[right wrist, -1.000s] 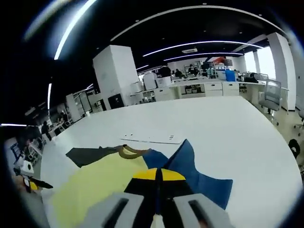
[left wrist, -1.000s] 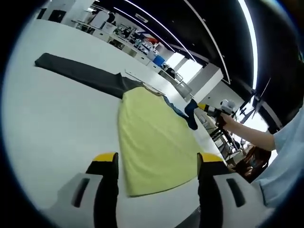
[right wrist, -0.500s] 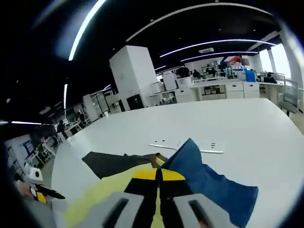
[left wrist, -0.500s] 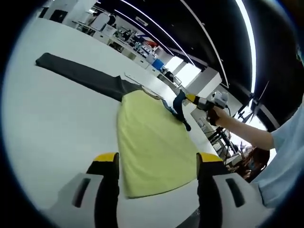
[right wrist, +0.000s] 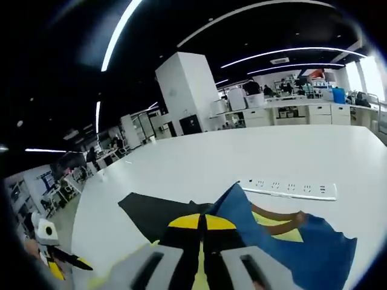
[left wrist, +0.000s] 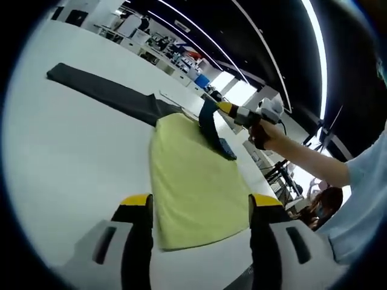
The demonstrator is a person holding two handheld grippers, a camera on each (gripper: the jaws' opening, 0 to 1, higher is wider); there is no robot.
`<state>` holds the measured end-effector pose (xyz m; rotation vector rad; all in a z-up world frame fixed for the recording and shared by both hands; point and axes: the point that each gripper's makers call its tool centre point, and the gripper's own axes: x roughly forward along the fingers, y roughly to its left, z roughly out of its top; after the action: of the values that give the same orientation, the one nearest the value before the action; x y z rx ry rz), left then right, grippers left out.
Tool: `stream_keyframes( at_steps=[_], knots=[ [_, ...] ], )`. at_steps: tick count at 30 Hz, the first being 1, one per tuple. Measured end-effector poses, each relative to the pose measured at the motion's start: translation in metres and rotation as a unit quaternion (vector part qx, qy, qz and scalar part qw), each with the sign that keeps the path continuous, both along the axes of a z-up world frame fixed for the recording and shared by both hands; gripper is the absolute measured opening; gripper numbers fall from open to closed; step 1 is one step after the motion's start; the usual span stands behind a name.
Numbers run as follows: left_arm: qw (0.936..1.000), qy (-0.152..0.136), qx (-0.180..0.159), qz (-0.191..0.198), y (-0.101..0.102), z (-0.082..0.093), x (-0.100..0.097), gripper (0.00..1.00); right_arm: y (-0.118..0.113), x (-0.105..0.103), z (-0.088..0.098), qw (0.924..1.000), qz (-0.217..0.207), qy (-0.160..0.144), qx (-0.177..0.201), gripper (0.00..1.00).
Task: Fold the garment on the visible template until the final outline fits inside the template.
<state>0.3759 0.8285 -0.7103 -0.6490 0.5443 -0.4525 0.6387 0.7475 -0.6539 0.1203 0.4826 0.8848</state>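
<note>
The garment lies flat on the white table [left wrist: 72,157]: a yellow-green body [left wrist: 193,181], a dark grey sleeve [left wrist: 103,90] stretched out to the upper left, and a blue sleeve [left wrist: 208,124]. My right gripper [left wrist: 225,109], held in a person's hand [left wrist: 260,130], is shut on the blue sleeve and holds it up over the body near the collar. In the right gripper view the shut jaws [right wrist: 205,222] pinch the blue sleeve [right wrist: 290,241], with the grey sleeve [right wrist: 154,212] behind them. My left gripper [left wrist: 199,202] hovers open above the body's near hem.
A white power strip [right wrist: 287,188] lies on the table just beyond the brown collar [right wrist: 275,222]. The left gripper [right wrist: 57,261] shows at the lower left of the right gripper view. Desks, chairs and people stand far behind the table.
My right gripper has carried the blue sleeve up off the table and leftwards over the yellow-green body, towards the collar. The left gripper has stayed put and open.
</note>
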Motion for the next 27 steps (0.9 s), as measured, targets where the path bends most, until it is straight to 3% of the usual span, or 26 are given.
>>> stream_keyframes(
  at_steps=[7,16,23,27],
  knots=[
    [1.0,0.002,-0.002,0.003,0.002,-0.003,0.0,0.6,0.024,0.0,-0.018,0.9997,0.017,0.008,-0.017,0.0],
    [1.0,0.006,-0.004,0.005,0.004,-0.007,0.0,0.6,0.054,-0.01,-0.021,0.9989,0.043,0.014,-0.012,0.0],
    [0.9999,0.01,-0.005,0.005,0.003,-0.009,0.001,0.6,0.059,-0.013,-0.055,0.9969,0.052,0.032,-0.05,0.0],
    [0.9999,0.008,-0.008,0.008,0.004,-0.008,0.002,0.6,0.063,-0.017,-0.065,0.9956,0.062,0.039,-0.059,0.0]
  ],
)
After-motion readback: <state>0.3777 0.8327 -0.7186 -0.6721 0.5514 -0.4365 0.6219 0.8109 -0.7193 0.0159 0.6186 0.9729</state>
